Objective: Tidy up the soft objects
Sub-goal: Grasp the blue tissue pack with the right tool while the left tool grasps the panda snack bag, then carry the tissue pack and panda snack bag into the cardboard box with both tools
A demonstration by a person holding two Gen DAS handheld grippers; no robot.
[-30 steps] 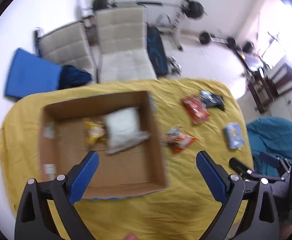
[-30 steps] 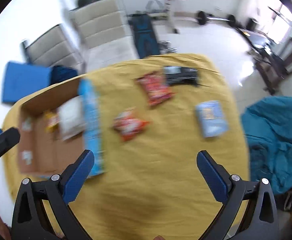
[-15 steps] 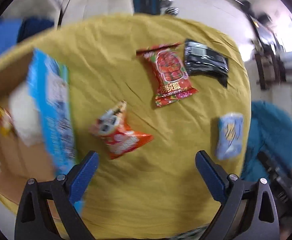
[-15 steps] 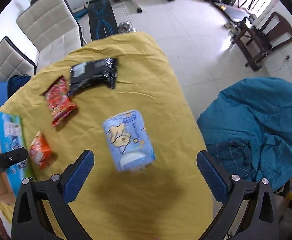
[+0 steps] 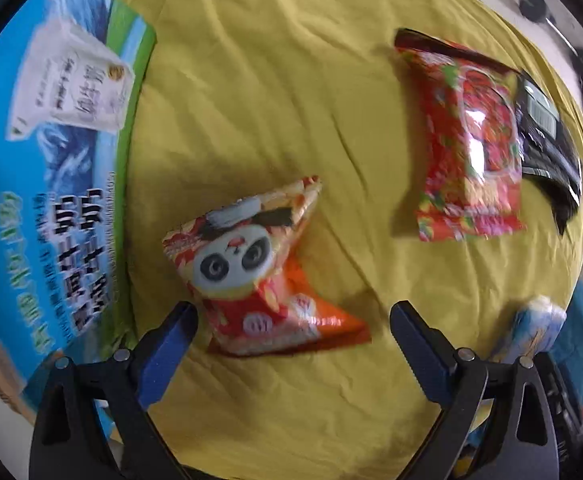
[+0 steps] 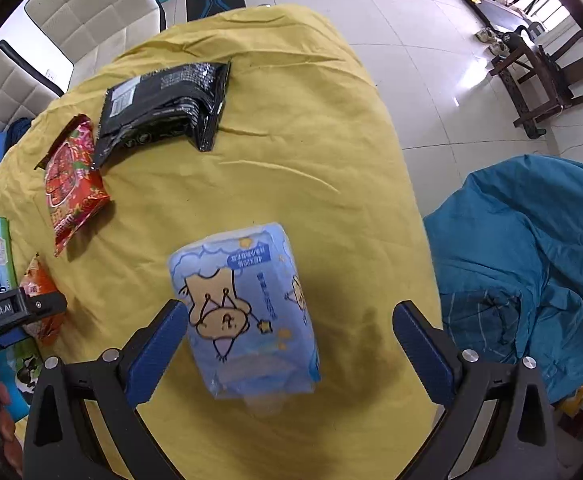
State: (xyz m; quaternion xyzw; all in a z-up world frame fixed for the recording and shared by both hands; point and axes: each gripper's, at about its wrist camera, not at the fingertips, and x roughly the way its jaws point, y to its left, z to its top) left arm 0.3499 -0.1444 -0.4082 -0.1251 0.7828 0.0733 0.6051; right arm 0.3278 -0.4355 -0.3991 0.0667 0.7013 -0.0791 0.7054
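In the left wrist view, the blue printed wall of the box (image 5: pixel 47 184) fills the left edge, resting on the yellow-covered tabletop (image 5: pixel 275 80). Just right of it lies the panda bag (image 5: pixel 259 276), an orange-red crinkled snack pouch with a panda face; its long axis runs from upper right down toward the left claw (image 5: pixel 293 330), whose jaws are spread wide with nothing between the pads. The pouch's near end sits just beside the left pad. Farther right lies the red bag (image 5: pixel 471 152), long axis running away from the camera, its far right edge overlapping the black bag (image 5: pixel 551 148). At the lower right rim the tissue pack (image 5: pixel 539 328) peeks in, blurred.

The right wrist view shows that pack plainly: the tissue pack (image 6: pixel 247 312) is pale blue soft plastic with a cartoon bear printed upside down, long axis pointing away and slightly left. It lies on the tabletop (image 6: pixel 311 128) between the wide-open jaws of the right claw (image 6: pixel 291 338), touching neither pad clearly. This view alone shows the black bag (image 6: pixel 163 108) whole, the teal beanbag (image 6: pixel 531 264) at right, and the floor (image 6: pixel 411 40) beyond.
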